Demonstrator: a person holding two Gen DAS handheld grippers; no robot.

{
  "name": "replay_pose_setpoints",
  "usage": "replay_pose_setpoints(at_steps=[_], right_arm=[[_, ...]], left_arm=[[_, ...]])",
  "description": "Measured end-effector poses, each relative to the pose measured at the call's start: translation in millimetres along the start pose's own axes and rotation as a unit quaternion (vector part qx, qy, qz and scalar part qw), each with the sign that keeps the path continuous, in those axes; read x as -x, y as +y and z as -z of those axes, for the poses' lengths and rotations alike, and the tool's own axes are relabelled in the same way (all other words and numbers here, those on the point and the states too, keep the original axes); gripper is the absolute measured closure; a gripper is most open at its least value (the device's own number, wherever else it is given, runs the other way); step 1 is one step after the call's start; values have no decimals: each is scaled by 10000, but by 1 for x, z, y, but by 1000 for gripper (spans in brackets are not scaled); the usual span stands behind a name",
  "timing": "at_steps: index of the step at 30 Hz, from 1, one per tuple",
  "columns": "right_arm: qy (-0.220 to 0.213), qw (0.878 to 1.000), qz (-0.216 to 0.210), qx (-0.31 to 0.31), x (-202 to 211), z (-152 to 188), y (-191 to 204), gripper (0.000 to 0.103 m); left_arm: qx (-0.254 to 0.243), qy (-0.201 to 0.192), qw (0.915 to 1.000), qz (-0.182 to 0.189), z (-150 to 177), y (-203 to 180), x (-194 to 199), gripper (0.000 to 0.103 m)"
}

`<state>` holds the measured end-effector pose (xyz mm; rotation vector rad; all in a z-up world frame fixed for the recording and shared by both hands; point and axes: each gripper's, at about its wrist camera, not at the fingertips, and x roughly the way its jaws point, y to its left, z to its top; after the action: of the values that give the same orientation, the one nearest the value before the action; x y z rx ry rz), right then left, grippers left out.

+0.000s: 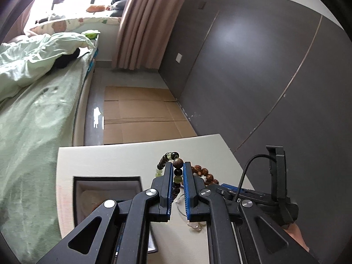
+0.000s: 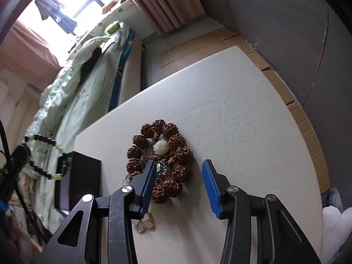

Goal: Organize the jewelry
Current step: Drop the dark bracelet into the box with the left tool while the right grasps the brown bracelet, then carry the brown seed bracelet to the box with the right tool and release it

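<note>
My left gripper (image 1: 178, 168) is shut on a bracelet of dark and pale green beads (image 1: 173, 158), held above the white table (image 1: 110, 160). The same bracelet hangs in the air in the right wrist view (image 2: 47, 160). A bracelet of rough brown seed beads with a white stone (image 2: 162, 151) lies on the table. My right gripper (image 2: 179, 171) is open and low over it, its left finger on the ring's left side, its right finger on bare table. A thin pale chain piece (image 2: 145, 222) lies near the right gripper's base.
A dark open jewelry box with pale lining (image 1: 105, 189) sits on the table's left part. A bed with green bedding (image 1: 33, 110) stands to the left. Cardboard (image 1: 140, 114) covers the floor beyond the table, and a grey wall (image 1: 264, 66) is on the right.
</note>
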<state>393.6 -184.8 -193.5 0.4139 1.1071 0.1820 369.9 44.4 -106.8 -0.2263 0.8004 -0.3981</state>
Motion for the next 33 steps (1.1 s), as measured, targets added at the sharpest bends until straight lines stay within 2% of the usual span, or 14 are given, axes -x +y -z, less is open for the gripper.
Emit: replay_pose_setpoints(at_steps=[4, 8, 10, 13, 18, 23, 25, 26, 27, 28, 33], right_arm=[[-57, 9989, 405, 248, -5, -3, 10, 64], [-89, 9913, 1085, 736, -12, -3, 26, 77], [-88, 9893, 1175, 863, -10, -2, 28, 78], [-82, 9923, 965, 767, -4, -2, 23, 79], [-469, 9943, 601, 742, 20, -2, 23, 79], [-774, 9921, 390, 910, 38, 1, 38, 79], [-918, 9899, 342, 1023, 46, 1, 46, 80], [-982, 9888, 318, 1077, 50, 2, 50, 80], [-1058, 9872, 305, 1153, 54, 3, 55, 80], [-1135, 9852, 312, 1246, 59, 4, 60, 80], [-1326, 9789, 290, 1530, 72, 9, 83, 80]], left_arm=[[96, -28, 9999, -91, 0, 11, 5, 94], [212, -24, 9996, -190, 0, 27, 9, 94], [221, 13, 9995, -236, 1, 32, 9, 94], [314, 87, 9991, -277, 3, 41, 9, 94], [434, 254, 9985, -226, 5, 53, 4, 94], [758, 749, 9943, -35, 9, 64, -12, 93], [835, 840, 9929, -73, 11, 67, -15, 75], [840, 819, 9930, -115, 11, 69, -14, 48], [852, 775, 9933, -103, 10, 70, -13, 26], [882, 695, 9937, -51, 9, 71, -10, 22], [1011, 472, 9938, -44, 5, 79, 2, 21]])
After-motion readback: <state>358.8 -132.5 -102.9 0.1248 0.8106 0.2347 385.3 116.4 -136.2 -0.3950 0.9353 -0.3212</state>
